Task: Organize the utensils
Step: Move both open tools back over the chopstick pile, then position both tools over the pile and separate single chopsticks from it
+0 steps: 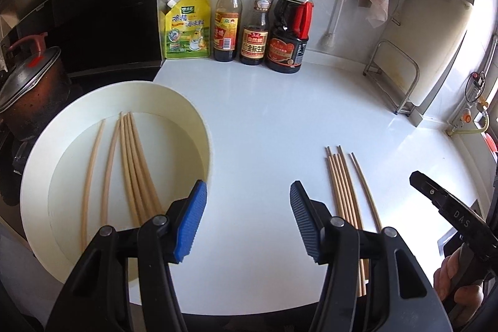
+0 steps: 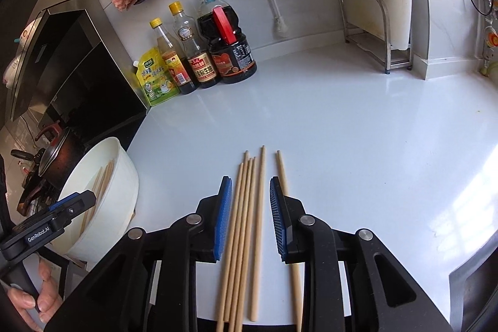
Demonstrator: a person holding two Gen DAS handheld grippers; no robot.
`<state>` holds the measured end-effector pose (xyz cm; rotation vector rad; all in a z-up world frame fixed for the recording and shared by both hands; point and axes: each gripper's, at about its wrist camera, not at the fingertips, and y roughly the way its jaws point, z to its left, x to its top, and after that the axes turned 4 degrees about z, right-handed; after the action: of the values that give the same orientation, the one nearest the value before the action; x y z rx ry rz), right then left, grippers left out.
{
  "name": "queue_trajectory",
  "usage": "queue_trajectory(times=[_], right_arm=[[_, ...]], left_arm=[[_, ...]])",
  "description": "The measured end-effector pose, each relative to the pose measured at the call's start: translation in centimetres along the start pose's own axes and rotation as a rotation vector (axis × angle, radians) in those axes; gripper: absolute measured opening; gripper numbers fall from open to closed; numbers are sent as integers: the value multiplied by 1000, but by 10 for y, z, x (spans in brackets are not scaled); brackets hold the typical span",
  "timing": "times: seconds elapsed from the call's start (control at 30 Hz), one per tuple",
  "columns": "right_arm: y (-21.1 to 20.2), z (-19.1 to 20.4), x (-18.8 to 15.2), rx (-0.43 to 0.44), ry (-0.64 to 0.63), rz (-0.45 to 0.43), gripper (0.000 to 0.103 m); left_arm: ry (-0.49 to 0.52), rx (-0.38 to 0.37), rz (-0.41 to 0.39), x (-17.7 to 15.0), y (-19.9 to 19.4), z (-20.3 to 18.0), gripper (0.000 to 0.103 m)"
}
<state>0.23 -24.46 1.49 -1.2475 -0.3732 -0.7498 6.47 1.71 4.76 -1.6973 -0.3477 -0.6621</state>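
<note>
Through the left wrist camera we see our left gripper (image 1: 247, 218) standing wide with nothing between its blue pads, over the bare white counter (image 1: 280, 114). The white bowl (image 1: 40, 164) sits to its left, near the stove side, with several chopsticks in the bowl (image 1: 133, 173) lying lengthwise, running from near to far. The chopsticks on the counter (image 1: 342, 192) lie to the right, pointing the same way. Our right gripper (image 1: 435, 195) shows at the right edge, nearer that row.

Through the right wrist camera our right gripper (image 2: 250, 217) is narrowly parted, and the pads touch nothing. The chopsticks on the counter (image 2: 246, 223) run straight along its pointing line, most of them seen between the fingers, while one stick (image 2: 281, 170) lies just outside the right finger. The bowl (image 2: 124, 176) stands well to the left, beside the left gripper (image 2: 73, 203).

We judge that the right hand is the nearer to the counter row, and the left to the bowl.
</note>
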Motion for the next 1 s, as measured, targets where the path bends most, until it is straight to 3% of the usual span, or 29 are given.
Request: queue_trajectory(times=[0.43,0.6,1.0], right_arm=[[20,-37,-33,-90,-26,88,26],[31,-37,-38,-114,-91,125,26],[49,-35,-40,-55,-127,172,27]], left_arm=[[73,-47,56,-19,34,-68,59],[84,-38,85,-30,50,-77,59],[62,-2,139,-48,73,-73,63]])
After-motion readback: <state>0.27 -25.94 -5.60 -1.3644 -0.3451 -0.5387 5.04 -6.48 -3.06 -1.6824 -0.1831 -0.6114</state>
